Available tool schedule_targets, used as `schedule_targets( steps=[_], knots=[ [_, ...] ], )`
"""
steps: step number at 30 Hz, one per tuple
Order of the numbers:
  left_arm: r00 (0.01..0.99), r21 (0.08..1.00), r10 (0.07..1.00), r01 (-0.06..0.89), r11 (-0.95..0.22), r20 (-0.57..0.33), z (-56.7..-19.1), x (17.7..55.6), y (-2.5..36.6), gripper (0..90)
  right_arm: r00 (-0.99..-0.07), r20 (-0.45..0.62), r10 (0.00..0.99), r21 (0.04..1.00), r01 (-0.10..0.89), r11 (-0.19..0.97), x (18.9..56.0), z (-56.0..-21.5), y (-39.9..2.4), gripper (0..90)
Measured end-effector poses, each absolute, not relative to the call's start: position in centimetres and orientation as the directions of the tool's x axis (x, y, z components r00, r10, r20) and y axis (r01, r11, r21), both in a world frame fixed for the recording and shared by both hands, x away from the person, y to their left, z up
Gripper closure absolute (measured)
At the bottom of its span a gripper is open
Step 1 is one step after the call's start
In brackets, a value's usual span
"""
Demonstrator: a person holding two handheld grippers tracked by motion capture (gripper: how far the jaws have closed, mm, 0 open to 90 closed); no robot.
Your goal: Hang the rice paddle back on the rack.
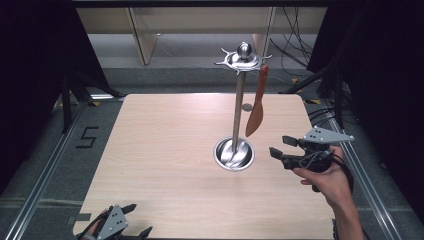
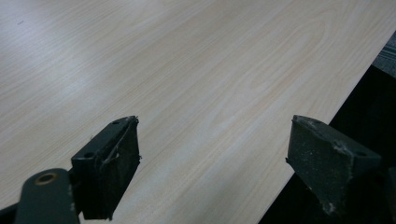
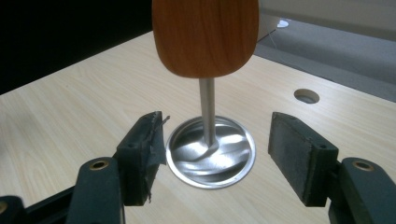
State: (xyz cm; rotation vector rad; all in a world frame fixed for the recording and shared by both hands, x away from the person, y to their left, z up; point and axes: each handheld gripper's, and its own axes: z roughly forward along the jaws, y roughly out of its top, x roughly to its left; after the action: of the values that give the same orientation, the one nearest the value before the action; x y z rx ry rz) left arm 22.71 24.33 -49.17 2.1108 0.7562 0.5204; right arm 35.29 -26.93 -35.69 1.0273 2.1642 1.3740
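Right tool (image 1: 281,146) wide and empty beside the hanging wooden spatula (image 1: 257,102), seemingly clear of it.

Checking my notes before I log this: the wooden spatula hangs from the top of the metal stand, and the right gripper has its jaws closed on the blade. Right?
Not quite. The wooden spatula does hang from the top of the metal stand, but the right gripper has its jaws open and apart from the blade, with nothing between them. The right gripper view shows the blade hanging clear above the open jaws.
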Motion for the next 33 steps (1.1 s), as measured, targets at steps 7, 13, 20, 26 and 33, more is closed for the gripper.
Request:
schedule_targets(
  steps=[7,13,20,26,33],
  knots=[
    [0.735,0.802,0.672,0.344,-0.488,0.094,-49.2,22.7,24.3,16.3,-0.666,0.047,0.744,0.882,0.377,0.281,35.2,-36.3,-27.2,35.8],
    [0.734,0.802,0.673,0.344,-0.487,0.094,-49.2,22.7,24.3,16.3,-0.669,0.018,0.743,0.877,0.368,0.31,35.3,-36.9,-27.4,35.6],
    [0.736,0.8,0.67,0.339,-0.494,0.102,-49.2,22.7,24.4,16.3,-0.665,0.036,0.746,0.868,0.39,0.306,35.0,-38.0,-27.2,35.0],
    [0.734,0.801,0.673,0.344,-0.489,0.096,-49.2,22.6,24.3,16.3,-0.656,0.061,0.752,0.846,0.434,0.31,34.8,-38.8,-26.9,34.1],
    [0.734,0.802,0.673,0.344,-0.488,0.095,-49.2,22.6,24.3,16.3,-0.672,0.051,0.738,0.833,0.436,0.339,34.7,-39.7,-26.9,33.7]
  ],
)
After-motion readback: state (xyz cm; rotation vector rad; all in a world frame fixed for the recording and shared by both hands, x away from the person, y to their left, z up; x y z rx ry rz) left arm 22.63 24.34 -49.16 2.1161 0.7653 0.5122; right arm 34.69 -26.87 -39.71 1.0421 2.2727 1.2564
